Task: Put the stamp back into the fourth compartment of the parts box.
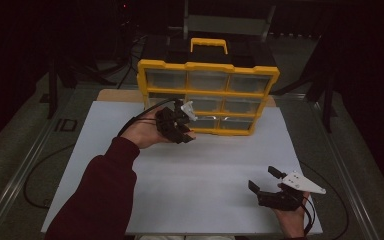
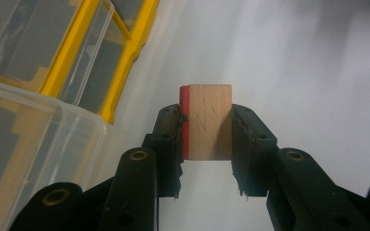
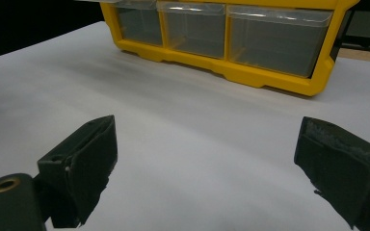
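No brand, label or readable writing is showing on anything here. At the left of the high view, a hand in a dark red sleeve (image 1: 97, 192) is holding the left gripper (image 1: 176, 124) just in front of the yellow organizer (image 1: 207, 95), near its lower left drawers. In the left gripper view, the jaws are clamping a small rectangular wooden block (image 2: 211, 122), pale and fine-grained with one red-painted face against one jaw; a clear, glossy plastic drawer (image 2: 33, 139) is standing pulled out beside it. The organizer is showing a hard yellow frame, a yellow handle (image 1: 208, 44) and rows of translucent boxy drawers. It is sitting on a matte white board (image 1: 195, 170). At the right, the right gripper (image 1: 272, 186) is hovering low over the board, well apart from the organizer, its rough-padded black jaws spread wide and holding nothing.
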The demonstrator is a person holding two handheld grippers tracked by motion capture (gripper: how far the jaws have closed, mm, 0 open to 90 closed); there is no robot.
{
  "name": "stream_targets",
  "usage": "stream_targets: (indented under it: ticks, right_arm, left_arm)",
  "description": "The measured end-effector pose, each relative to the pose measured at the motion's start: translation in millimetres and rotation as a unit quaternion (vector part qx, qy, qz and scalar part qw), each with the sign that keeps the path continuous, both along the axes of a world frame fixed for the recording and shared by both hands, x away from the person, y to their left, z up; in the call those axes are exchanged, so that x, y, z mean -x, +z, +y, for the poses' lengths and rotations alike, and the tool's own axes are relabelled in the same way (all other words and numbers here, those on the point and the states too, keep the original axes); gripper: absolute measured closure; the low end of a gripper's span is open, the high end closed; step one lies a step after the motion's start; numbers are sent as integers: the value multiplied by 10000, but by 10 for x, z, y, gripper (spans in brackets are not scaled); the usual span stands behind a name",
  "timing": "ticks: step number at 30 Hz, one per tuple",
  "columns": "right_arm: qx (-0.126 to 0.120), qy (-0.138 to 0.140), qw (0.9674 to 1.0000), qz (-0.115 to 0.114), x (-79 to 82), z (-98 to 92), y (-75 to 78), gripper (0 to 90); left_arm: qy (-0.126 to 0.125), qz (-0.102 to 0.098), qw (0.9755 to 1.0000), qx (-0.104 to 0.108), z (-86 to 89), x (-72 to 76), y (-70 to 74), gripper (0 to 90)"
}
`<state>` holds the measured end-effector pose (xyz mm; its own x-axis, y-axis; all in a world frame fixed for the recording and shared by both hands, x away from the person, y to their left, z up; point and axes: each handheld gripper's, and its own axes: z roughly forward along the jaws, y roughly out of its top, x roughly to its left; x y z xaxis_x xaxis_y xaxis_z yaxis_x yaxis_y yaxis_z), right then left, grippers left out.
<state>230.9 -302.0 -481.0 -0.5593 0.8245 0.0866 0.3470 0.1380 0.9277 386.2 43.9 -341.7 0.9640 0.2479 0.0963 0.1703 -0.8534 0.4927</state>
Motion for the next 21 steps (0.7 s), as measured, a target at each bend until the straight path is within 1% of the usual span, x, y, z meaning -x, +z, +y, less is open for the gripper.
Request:
stream_targets:
  ticks: [4, 14, 16, 21]
  right_arm:
    - [-3, -8, 10000, 2, -1, -1, 0, 78]
    - [-3, 2, 10000, -3, 0, -6, 2, 78]
    - [-7, 3, 10000, -3, 0, -7, 2, 78]
    - [-13, -6, 10000, -3, -1, -8, 3, 78]
  left_arm:
    - [16, -53, 10000, 11, 2, -20, 49, 666]
    - [51, -63, 9999, 96, 32, -66, 152, 666]
    - [59, -44, 9999, 140, 34, -78, 173, 666]
    - [67, -82, 9999, 113, 34, -118, 243, 666]
